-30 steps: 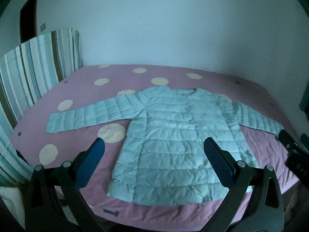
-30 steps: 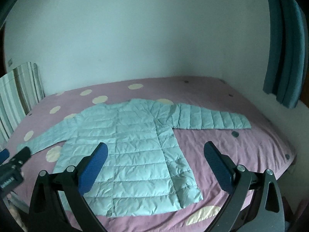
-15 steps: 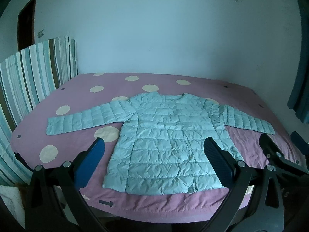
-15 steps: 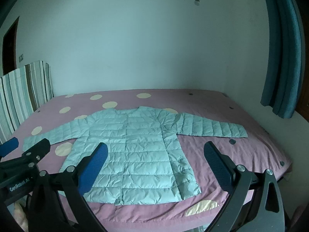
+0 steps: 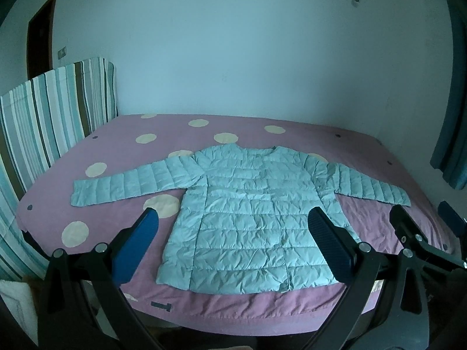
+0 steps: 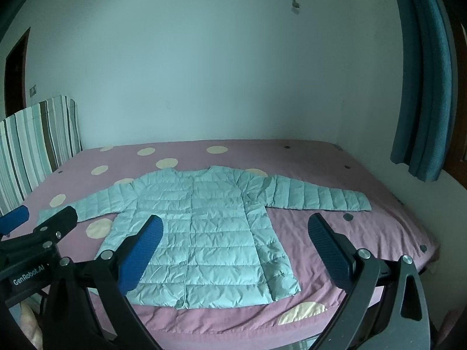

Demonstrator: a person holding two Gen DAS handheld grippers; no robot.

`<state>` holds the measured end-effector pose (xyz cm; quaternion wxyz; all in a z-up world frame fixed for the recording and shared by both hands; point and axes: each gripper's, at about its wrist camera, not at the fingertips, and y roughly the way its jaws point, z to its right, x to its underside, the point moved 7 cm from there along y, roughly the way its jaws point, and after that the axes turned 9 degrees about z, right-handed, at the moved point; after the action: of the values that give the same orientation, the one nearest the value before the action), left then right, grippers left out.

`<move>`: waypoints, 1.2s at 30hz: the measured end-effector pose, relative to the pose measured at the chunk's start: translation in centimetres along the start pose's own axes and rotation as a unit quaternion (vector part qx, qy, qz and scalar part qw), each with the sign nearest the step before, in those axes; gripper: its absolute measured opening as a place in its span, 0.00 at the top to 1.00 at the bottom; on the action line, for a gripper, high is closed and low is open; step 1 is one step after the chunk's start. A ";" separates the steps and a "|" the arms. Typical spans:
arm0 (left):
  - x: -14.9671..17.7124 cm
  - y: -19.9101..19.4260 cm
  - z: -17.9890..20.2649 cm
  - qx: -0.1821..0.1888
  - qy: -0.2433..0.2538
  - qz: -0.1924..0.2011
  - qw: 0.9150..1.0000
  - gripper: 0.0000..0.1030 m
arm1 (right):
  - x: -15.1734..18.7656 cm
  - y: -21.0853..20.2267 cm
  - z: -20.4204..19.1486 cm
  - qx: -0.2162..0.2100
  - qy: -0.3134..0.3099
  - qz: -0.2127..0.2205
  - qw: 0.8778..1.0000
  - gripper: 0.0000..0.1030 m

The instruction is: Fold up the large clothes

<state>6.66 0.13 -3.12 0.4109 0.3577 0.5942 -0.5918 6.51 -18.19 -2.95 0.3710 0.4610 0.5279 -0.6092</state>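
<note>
Nearest the cameras, left gripper (image 5: 232, 240): held above the near bed edge, jaws spread wide, nothing gripped; blue pads (image 5: 137, 248) seen on both fingers. Also visible at the left edge of the right wrist view (image 6: 38, 230).
Right gripper (image 6: 235, 248): likewise held off the bed, jaws wide apart, nothing between them. Seen at the right edge of the left wrist view (image 5: 423, 227).
Contact: none; both grippers are kept clear of the fabric.
Jacket (image 5: 251, 221): pale blue quilted, laid flat on the bed, front up, hem toward the near edge, neckline toward the far wall. Same jacket in the right wrist view (image 6: 201, 233).
Sleeves: both spread outward, one to the left (image 5: 125, 185), one to the right (image 5: 370, 186), each lying flat on the sheet.
Bed (image 5: 233, 306): covered by a pink sheet with cream dots; jacket placed roughly mid-bed.
Left side: striped headboard (image 5: 52, 119) stood upright beside the bed.
Right side: teal curtain (image 6: 423, 87) hung next to the bed's far corner.
Far end: plain wall (image 5: 248, 52); a dark door (image 5: 41, 35) is seen at far left.
</note>
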 end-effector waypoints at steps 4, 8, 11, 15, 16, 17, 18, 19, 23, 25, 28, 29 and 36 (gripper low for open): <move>-0.1 0.0 0.2 -0.001 0.006 0.000 1.000 0.02 | -0.2 -0.1 0.0 0.004 -0.001 0.002 1.000 0.04; -0.1 0.1 0.4 -0.002 0.009 0.000 1.000 0.02 | -0.2 0.0 0.0 0.006 0.001 0.000 1.000 0.04; -0.1 0.2 0.4 -0.003 0.009 0.000 1.000 0.02 | -0.2 -0.1 0.0 0.008 -0.001 0.000 1.000 0.04; -0.1 0.3 0.2 -0.002 0.009 -0.004 1.000 0.02 | -0.1 -0.1 -0.1 0.008 -0.002 -0.003 1.000 0.04; -0.1 0.3 0.2 -0.002 0.008 -0.005 1.000 0.02 | 0.0 -0.1 -0.1 0.008 -0.001 -0.003 1.000 0.04; -0.2 0.3 0.1 -0.002 0.008 -0.005 1.000 0.02 | 0.0 0.0 -0.1 0.008 -0.001 -0.004 1.000 0.04; -0.2 0.3 0.1 -0.002 0.008 -0.004 1.000 0.02 | -0.1 -0.1 -0.1 0.008 -0.001 -0.003 1.000 0.04; -0.1 0.3 0.1 -0.002 0.009 -0.004 1.000 0.02 | -0.1 0.0 -0.1 0.008 -0.002 -0.003 1.000 0.04; -0.1 0.3 0.1 -0.003 0.009 -0.005 1.000 0.02 | 0.0 0.0 -0.1 0.008 -0.001 -0.004 1.000 0.04; -0.1 0.3 0.0 -0.003 0.010 -0.006 1.000 0.02 | 0.0 0.0 -0.1 0.008 -0.001 -0.005 1.000 0.04; -0.1 0.3 0.1 -0.001 0.009 -0.005 1.000 0.02 | 0.0 0.0 -0.1 0.009 -0.002 -0.004 1.000 0.04; -0.1 0.3 0.1 -0.002 0.009 -0.005 1.000 0.02 | 0.1 0.0 -0.1 0.008 -0.001 -0.004 1.000 0.04; -0.1 0.3 0.0 -0.001 0.010 -0.006 1.000 0.02 | 0.1 0.1 -0.2 0.008 0.000 -0.005 1.000 0.04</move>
<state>6.96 0.12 -3.19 0.4020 0.3596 0.6009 -0.5899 6.60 -18.04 -3.04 0.3643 0.4610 0.5253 -0.6155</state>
